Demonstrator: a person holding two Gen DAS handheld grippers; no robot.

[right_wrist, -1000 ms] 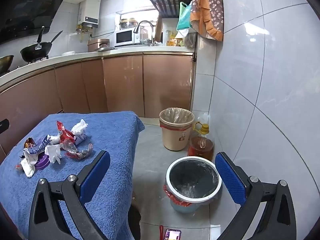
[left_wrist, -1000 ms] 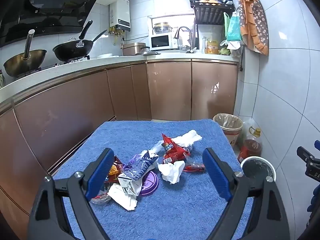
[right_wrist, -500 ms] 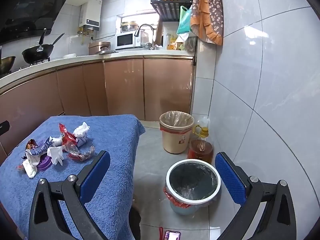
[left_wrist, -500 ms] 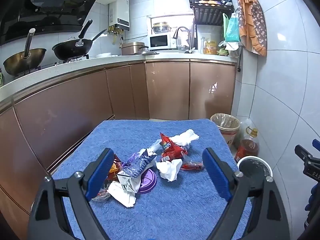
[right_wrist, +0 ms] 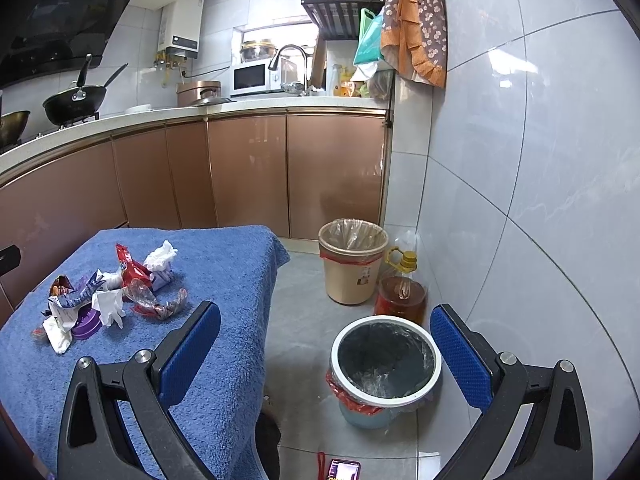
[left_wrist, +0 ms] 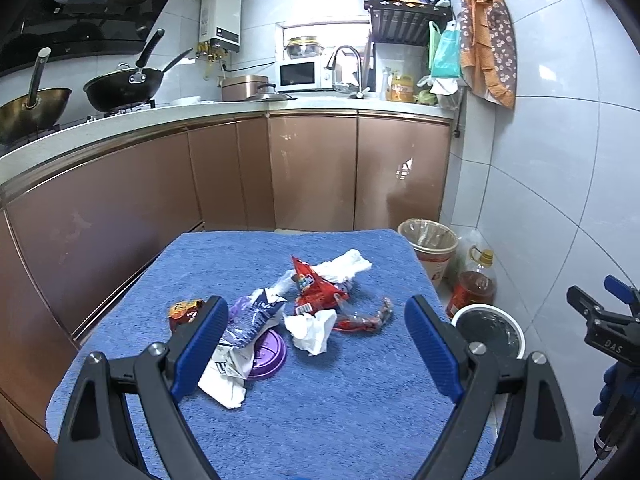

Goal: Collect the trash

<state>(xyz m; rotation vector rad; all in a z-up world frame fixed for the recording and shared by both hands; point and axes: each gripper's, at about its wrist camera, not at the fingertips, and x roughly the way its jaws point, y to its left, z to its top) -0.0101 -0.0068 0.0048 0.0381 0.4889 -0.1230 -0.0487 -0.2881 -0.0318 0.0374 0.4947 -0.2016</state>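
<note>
A pile of trash lies on the blue towel-covered table [left_wrist: 360,400]: a red snack wrapper [left_wrist: 316,288], crumpled white tissues [left_wrist: 312,328], a purple-white wrapper [left_wrist: 252,316], a purple lid [left_wrist: 268,356] and an orange wrapper [left_wrist: 182,310]. My left gripper [left_wrist: 316,348] is open and empty, above the table just short of the pile. My right gripper [right_wrist: 324,352] is open and empty, above the floor beside the table [right_wrist: 224,360]. A white-rimmed bin [right_wrist: 386,364] with a dark liner stands on the floor below it. The pile [right_wrist: 112,292] shows at the left in the right wrist view.
A beige bin [right_wrist: 352,260] with a clear liner and an oil bottle [right_wrist: 402,292] stand by the tiled wall. Brown cabinets [left_wrist: 312,172] and a counter run behind the table. A phone [right_wrist: 344,470] lies on the floor.
Both grippers have risen and drawn back slightly, so the pile and bins sit a little lower and farther in view. Nothing was grasped.
</note>
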